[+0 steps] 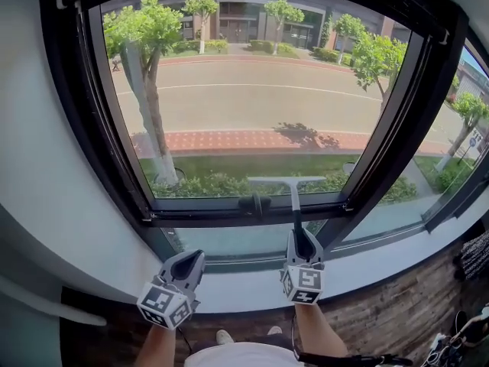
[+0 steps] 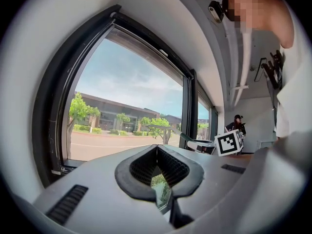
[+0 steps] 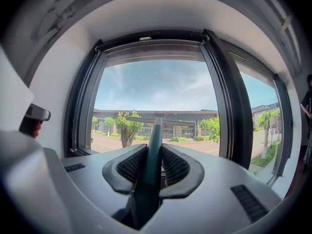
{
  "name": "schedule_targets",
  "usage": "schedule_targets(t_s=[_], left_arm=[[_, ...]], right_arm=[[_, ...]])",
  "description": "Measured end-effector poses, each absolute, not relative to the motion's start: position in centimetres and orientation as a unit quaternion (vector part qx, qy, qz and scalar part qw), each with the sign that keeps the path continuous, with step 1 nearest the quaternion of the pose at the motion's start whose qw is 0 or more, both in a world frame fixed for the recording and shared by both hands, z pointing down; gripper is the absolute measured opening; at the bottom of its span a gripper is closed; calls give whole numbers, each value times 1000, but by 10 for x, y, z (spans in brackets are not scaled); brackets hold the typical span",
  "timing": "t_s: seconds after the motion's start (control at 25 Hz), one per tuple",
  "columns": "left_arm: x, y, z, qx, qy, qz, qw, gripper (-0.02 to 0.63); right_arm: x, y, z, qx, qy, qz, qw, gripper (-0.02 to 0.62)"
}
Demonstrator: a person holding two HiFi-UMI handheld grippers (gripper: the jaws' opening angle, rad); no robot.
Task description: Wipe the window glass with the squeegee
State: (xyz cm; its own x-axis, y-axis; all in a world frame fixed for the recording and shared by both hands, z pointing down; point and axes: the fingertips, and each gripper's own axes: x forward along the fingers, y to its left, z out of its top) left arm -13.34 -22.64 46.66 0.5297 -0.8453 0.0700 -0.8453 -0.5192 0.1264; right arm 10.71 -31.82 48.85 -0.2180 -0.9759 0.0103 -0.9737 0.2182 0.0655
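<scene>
Green-handled squeegee (image 1: 287, 180) pinched in the right claw (image 1: 304, 239), shaft pointing straight ahead, blade crosswise low by the window glass (image 1: 252, 98); left claw (image 1: 188, 264) pressed together, empty.

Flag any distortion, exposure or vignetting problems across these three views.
Head view: the fisheye bows the window frame. Outdoors is sunlit, with a hard tree shadow, and the sill is dimmer. Left gripper view: heavy black vignette at the corners, and the left gripper fills the lower half. Right gripper view: same vignette. The squeegee clamped in the right gripper is backlit and dark, and outdoors is well exposed.
</scene>
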Motion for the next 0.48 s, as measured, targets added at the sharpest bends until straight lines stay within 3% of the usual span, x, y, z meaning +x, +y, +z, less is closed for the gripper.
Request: schedule_targets(t_s=[0.48], left_arm=[[-174, -218, 454, 854, -517, -24, 61, 17]], right_arm=[[63, -287, 379, 572, -812, -105, -49, 98]])
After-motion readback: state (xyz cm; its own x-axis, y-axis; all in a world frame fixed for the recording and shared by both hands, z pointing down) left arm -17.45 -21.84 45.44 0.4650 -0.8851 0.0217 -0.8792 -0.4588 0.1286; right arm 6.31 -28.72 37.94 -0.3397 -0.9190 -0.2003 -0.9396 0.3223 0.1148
